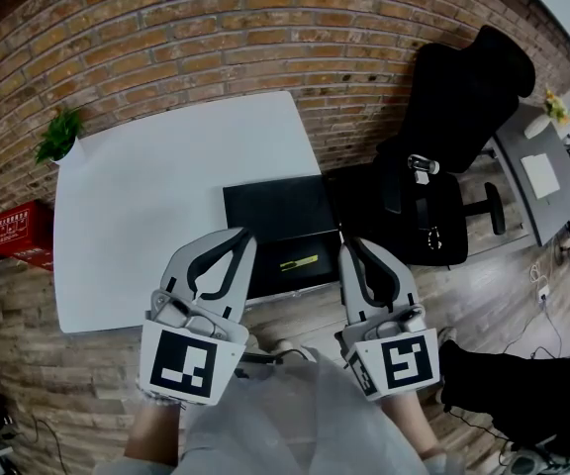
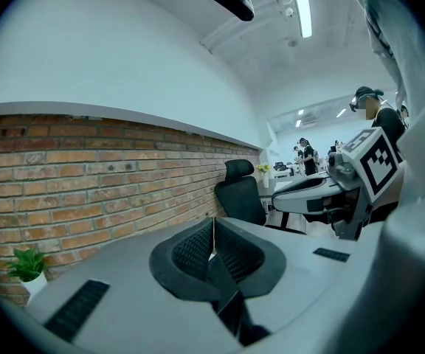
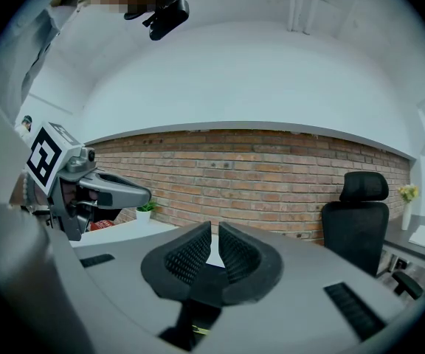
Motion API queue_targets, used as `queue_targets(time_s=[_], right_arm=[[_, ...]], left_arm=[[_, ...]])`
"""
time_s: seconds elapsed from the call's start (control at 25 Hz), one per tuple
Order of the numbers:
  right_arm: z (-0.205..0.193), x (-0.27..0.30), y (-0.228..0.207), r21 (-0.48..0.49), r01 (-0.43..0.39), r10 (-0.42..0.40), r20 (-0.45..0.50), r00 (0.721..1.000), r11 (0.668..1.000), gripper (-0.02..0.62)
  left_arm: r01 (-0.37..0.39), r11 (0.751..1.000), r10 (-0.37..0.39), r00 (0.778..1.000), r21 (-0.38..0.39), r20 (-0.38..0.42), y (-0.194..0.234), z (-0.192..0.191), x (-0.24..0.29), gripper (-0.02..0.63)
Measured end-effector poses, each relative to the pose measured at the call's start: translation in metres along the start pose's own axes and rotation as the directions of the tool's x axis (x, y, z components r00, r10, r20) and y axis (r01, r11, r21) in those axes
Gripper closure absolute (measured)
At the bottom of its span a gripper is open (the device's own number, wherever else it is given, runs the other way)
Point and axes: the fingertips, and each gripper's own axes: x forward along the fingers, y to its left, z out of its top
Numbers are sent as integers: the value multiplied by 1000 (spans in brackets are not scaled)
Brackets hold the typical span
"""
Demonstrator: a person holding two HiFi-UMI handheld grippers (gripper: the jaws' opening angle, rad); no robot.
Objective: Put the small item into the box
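Yellow item point(image 1: 298, 262) lies inside box point(image 1: 265, 206). Left gripper point(image 1: 239, 234) pinched closed and right gripper point(image 1: 345, 237) a slit apart, both empty, near box. Judgement: keep both clear of box.

The right gripper point(image 3: 214, 228) fills the foreground, its ribbed black pads point(image 3: 189, 255) a narrow slit apart with nothing between them; white table point(image 3: 128, 231) shows through the gap. Low in the slot beneath the pads lies a yellow sliver point(image 3: 195, 331), too small to identify. At the left the left gripper point(image 3: 146, 195) reaches in, its marker cube point(image 3: 46, 155) tilted. A small plant point(image 3: 146, 208) stands at the table's far edge before a brick wall point(image 3: 271, 168). A black chair point(image 3: 356, 227) stands at the right, with yellow flowers point(image 3: 406, 193) beyond it
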Motion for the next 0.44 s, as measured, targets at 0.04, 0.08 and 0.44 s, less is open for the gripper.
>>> queue_targets(time_s=[0.04, 0.08, 0.44], right_arm=[[0, 0, 0, 0, 0, 0, -2, 1000, 1000, 535], [0, 0, 0, 1, 1, -1, -3, 1000, 1000, 535], [-2, -3, 0, 0, 3, -3, -4, 1000, 1000, 535]], left_arm=[[3, 1000, -3, 1000, -5, -1, 0, 0, 0, 583], [6, 1000, -6, 1000, -7, -3, -1, 0, 0, 583], [20, 1000, -20, 1000, -7, -5, -5, -3, 0, 583]])
